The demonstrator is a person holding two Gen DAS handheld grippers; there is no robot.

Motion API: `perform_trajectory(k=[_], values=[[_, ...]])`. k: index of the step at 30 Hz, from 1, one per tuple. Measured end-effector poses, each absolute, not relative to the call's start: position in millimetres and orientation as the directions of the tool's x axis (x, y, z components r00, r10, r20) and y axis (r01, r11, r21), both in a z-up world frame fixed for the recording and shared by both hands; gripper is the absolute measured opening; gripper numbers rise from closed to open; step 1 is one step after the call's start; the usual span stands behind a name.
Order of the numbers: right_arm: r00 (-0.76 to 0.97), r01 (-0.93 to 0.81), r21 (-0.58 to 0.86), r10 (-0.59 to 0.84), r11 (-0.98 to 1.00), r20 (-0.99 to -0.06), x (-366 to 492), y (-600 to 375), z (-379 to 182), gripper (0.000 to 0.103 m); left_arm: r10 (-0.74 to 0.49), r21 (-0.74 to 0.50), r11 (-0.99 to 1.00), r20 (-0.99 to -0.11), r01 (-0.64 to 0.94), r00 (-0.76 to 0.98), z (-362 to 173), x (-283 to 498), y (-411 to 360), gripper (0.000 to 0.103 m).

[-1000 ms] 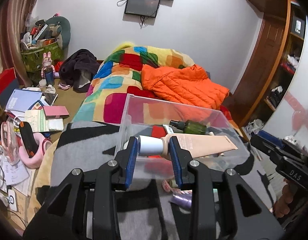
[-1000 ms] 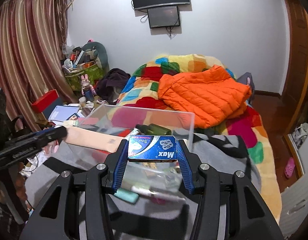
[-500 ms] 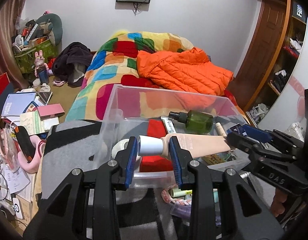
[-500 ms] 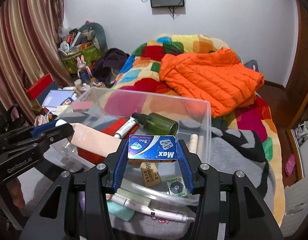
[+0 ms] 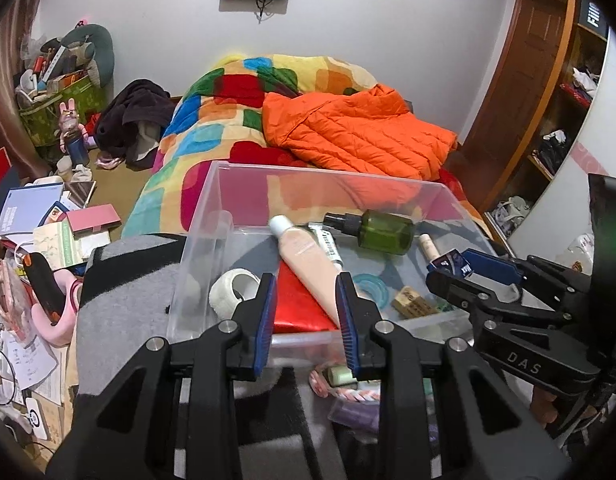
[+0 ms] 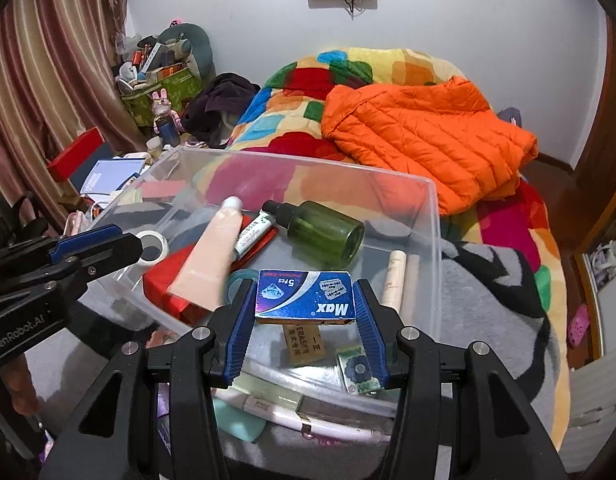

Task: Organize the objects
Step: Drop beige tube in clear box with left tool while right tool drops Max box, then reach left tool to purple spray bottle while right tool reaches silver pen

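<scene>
Right wrist view: the right tongs (image 6: 305,316) are gripping a blue razor-blade box (image 6: 305,295) over the clear plastic bin (image 6: 435,216). Left tongs (image 5: 306,314) are standing apart, empty, while the beige tube (image 5: 308,258) is lying inside the bin beside a green bottle (image 5: 382,233).

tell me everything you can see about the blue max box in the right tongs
The blue Max box is a small flat carton, glossy, printed with a razor blade picture, "5 pcs" and white "Max" lettering that reads upside down from the right wrist camera. Its lower edge shows brown card. It sits level, clamped at its two short ends by the blue pads of the right tongs, held above the near part of the clear plastic bin, touching nothing else that can be seen.
</scene>
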State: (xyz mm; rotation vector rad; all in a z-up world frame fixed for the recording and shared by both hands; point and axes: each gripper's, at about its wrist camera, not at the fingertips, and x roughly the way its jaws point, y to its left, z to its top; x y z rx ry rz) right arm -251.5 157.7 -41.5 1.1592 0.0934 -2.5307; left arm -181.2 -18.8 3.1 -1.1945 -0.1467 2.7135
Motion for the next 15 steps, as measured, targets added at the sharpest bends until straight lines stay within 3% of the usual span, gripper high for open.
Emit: perform_trajectory(k=[1,6,15], values=[[-0.606,0.346,0.09,-0.295,-0.934,-0.739,-248.9,158.9,-38.7,0.045,0.204,-0.163,-0.979,-0.719,-0.124,-0.665,5.2,-177.9,-18.1,0.032],[-0.627,0.356,0.102,-0.318,-0.929,-0.711,-235.1,167.8,-23.8,0.046,0.208,-0.163,-0.978,-0.693,-0.131,-0.691,13.0,-156.0,-13.0,0.064],[-0.661,0.343,0.082,-0.302,-0.936,-0.687,-197.5,203.5,-21.3,0.054,0.206,-0.121,-0.977,-0.72,-0.173,-0.663,-11.4,-123.7,29.8,0.083]])
